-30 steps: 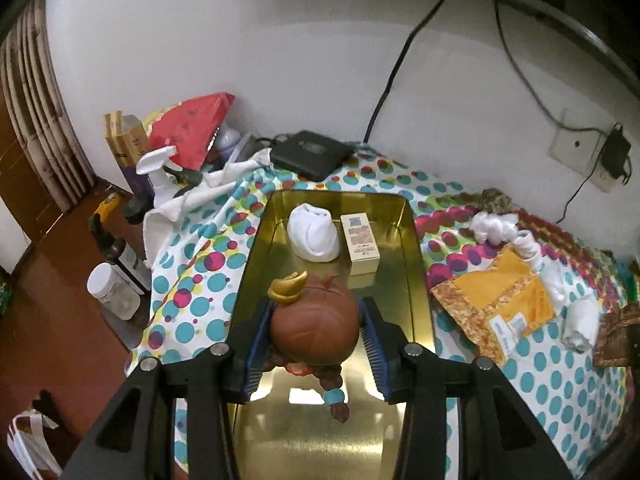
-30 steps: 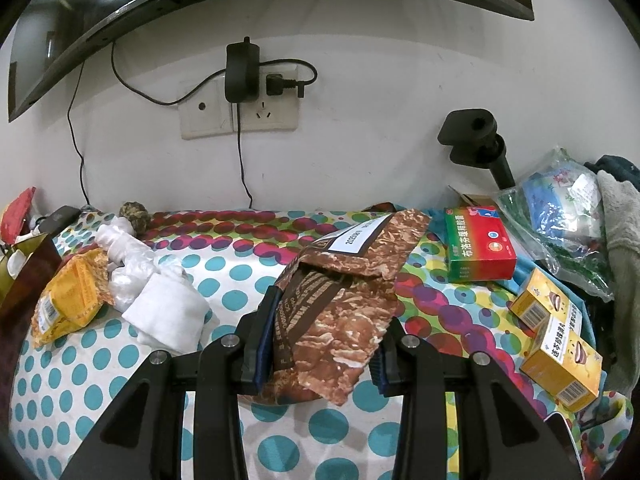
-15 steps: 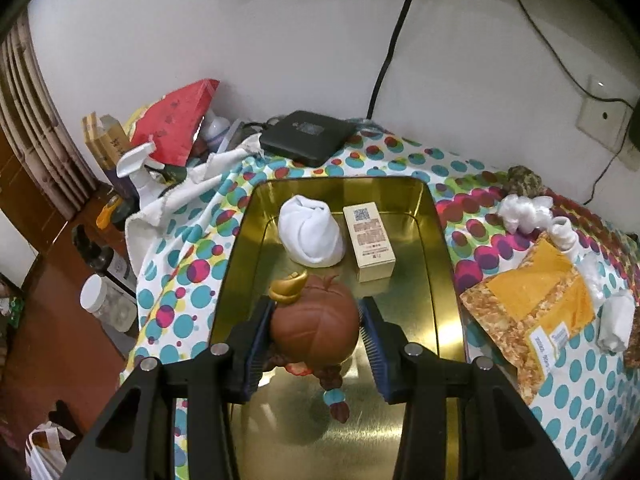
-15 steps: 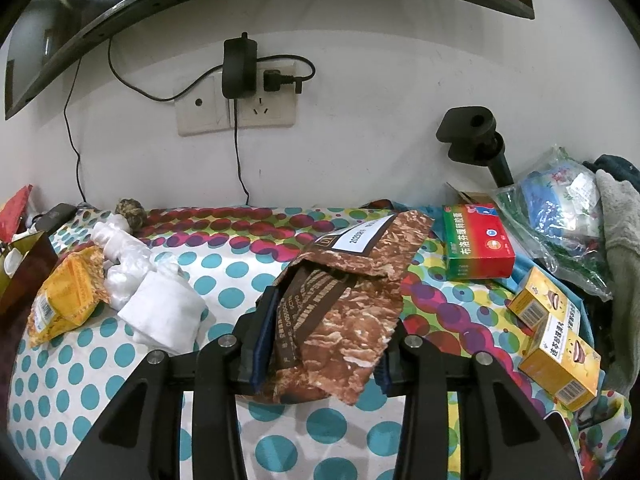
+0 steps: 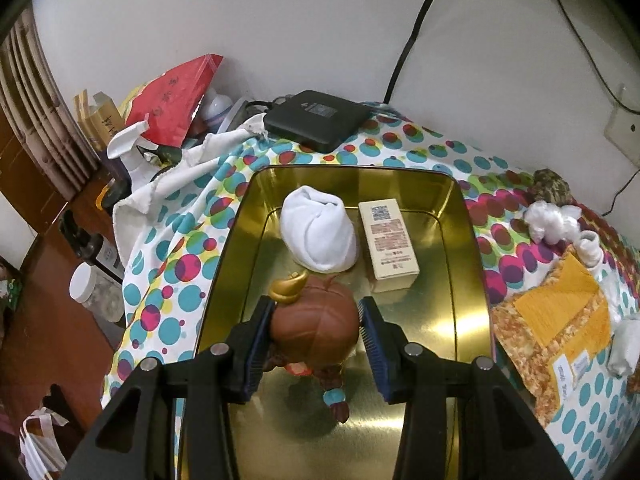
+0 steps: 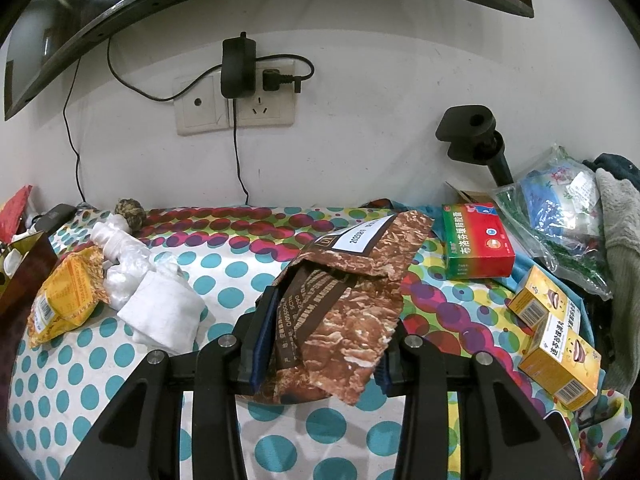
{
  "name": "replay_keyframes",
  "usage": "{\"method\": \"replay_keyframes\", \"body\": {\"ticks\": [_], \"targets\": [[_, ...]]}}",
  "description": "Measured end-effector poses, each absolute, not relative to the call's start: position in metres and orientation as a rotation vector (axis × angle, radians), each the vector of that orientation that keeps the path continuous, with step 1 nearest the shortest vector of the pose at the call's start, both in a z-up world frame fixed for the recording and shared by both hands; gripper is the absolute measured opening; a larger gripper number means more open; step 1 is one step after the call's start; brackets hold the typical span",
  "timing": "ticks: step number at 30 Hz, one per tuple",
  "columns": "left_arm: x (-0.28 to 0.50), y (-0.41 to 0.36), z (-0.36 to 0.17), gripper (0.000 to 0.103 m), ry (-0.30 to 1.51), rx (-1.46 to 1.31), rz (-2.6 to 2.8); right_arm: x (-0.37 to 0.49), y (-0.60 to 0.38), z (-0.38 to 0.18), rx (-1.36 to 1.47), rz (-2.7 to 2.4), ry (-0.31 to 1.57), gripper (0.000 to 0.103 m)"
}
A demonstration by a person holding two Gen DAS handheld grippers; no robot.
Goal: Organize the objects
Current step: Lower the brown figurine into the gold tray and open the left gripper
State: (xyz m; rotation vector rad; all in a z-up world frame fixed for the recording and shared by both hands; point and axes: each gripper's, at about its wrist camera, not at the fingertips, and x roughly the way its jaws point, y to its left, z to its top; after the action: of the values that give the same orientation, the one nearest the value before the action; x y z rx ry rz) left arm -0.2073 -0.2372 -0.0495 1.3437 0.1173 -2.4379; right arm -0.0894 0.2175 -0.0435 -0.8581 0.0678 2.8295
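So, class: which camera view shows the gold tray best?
The left wrist view: the gold tray fills the middle, seen from above with its floor and contents visible. The right wrist view catches only a dark corner at its left edge.

Brown-haired doll (image 5: 314, 330) clamped head-up above gold tin (image 5: 466, 248), white sock roll (image 5: 318, 234) and cream box (image 5: 387, 246) lying inside, brown snack pouch (image 6: 340, 304) pinched over dotted cloth

wall (image 6: 360, 128): white | wall socket (image 6: 236, 106): cables plugged in | floor (image 5: 48, 344): brown | tablecloth (image 6: 224, 280): polka-dot
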Motion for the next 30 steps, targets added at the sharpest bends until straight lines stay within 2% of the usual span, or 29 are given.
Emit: {"method": "replay_keyframes", "body": {"ticks": [14,20,24,30], "targets": [[-0.219,-0.247,-0.057,0.044,0.063,1.363,-2.44,-0.09,0.218,-0.044,-0.86,2.827,0.068,0.039],[-0.212,-0.233,-0.049,0.047,-0.08,1.308,-2.449,-0.09,0.218,-0.044,-0.859,2.828,0.066,0.039],[-0.205,-0.226,-0.036,0.057,-0.136,1.252,-2.49,-0.091,0.218,-0.044,-0.864,2.825,0.065,0.04],[-0.191,-0.228,-0.023,0.057,-0.067,1.251,-2.496,-0.091,0.218,-0.045,-0.864,2.824,0.067,0.04]]}}
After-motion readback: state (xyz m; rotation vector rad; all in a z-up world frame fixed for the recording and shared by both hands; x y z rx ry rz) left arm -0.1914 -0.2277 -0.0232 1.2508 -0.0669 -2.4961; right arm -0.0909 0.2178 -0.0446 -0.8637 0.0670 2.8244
